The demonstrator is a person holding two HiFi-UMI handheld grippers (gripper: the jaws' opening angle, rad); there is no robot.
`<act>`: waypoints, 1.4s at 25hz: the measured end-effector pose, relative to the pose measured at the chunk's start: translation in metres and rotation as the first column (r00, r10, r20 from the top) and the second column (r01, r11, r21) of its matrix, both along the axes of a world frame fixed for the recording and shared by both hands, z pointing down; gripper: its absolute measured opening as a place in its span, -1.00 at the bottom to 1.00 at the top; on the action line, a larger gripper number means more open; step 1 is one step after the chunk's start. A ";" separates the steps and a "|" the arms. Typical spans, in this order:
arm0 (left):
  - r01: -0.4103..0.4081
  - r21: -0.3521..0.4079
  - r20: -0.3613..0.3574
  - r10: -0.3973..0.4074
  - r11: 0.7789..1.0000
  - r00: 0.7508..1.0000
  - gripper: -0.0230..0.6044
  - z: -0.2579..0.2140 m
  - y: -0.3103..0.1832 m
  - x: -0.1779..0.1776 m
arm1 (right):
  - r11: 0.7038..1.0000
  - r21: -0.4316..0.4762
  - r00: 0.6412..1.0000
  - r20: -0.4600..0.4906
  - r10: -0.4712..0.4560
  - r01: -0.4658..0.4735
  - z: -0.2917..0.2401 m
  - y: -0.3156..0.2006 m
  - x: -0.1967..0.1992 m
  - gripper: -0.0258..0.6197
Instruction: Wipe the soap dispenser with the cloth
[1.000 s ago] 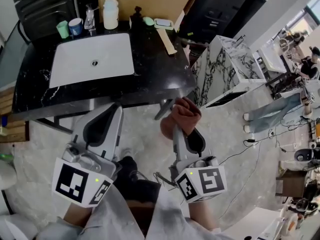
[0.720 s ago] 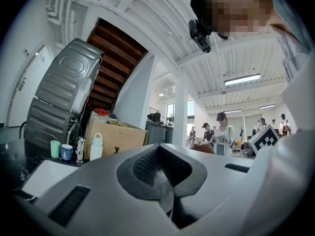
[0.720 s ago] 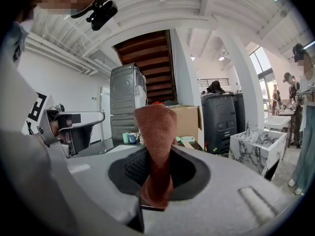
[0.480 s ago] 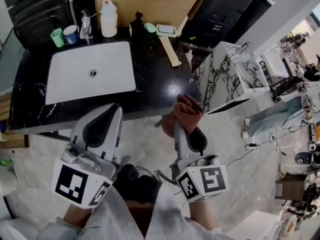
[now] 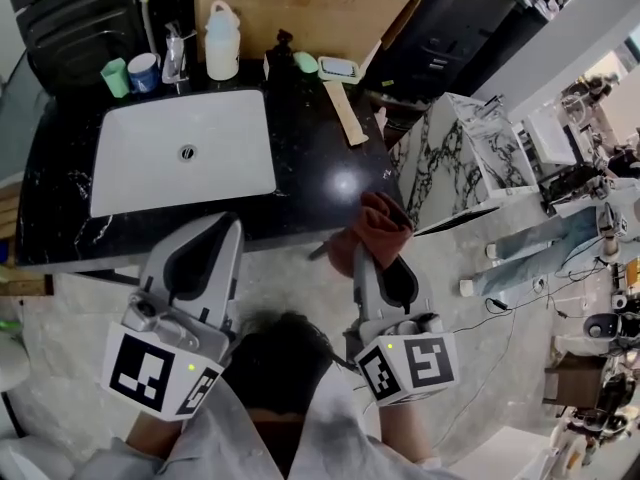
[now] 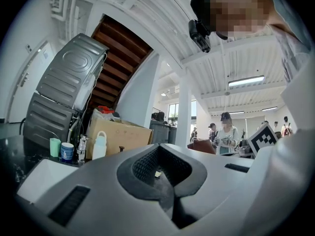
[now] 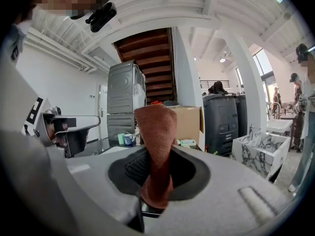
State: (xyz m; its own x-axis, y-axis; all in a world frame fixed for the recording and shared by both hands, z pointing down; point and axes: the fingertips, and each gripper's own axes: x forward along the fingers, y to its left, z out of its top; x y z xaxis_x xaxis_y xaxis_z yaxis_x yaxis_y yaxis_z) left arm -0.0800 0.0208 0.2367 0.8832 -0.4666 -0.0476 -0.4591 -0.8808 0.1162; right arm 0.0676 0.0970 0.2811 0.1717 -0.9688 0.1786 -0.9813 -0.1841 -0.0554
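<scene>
A dark pump-top soap dispenser [image 5: 277, 50] stands at the back of the black counter [image 5: 320, 158], right of a white bottle [image 5: 221, 30]. In the left gripper view only the dispenser's small dark top [image 6: 121, 149] shows beside the white bottle [image 6: 100, 145]. My right gripper [image 5: 376, 256] hangs at the counter's front edge, shut on a rust-brown cloth [image 5: 372, 230]. That cloth [image 7: 156, 146] stands up between the jaws of the right gripper [image 7: 157, 168]. My left gripper [image 5: 214, 228] is shut and holds nothing, short of the counter front; its jaws [image 6: 160, 154] point toward the sink.
A white sink [image 5: 185, 143] fills the counter's left half. Behind it stand a green cup [image 5: 115, 76], a blue cup [image 5: 144, 71] and a chrome tap [image 5: 174, 53]. A cardboard box [image 5: 300, 3], a soap tray [image 5: 338, 68] and a wooden strip [image 5: 343, 111] sit back right. A marble unit [image 5: 455, 153] stands right.
Both grippers and my view have edged toward the counter, and the cloth now reaches the counter's front edge. The cloth stays gripped throughout.
</scene>
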 end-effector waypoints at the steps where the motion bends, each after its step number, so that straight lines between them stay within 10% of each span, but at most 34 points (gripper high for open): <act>1: 0.004 -0.002 -0.002 -0.004 1.000 1.000 -0.92 0.000 -0.002 0.000 | 1.000 -0.002 1.000 -0.003 -0.002 0.002 -0.001 -0.001 0.001 -0.69; 35: 0.284 -0.009 0.027 -0.284 0.959 0.958 -0.92 0.000 -0.152 0.104 | 0.966 0.021 0.963 -0.089 -0.256 0.259 -0.020 -0.211 0.139 -0.69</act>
State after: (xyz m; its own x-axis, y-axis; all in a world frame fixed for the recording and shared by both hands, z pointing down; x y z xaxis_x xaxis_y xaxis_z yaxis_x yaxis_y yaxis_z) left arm 0.0243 -0.1315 0.2362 0.7148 -0.6990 -0.0196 -0.6932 -0.7121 0.1113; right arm 0.2062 -0.1142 0.2608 -0.0712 -0.9873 0.1420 -0.9967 0.0759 0.0279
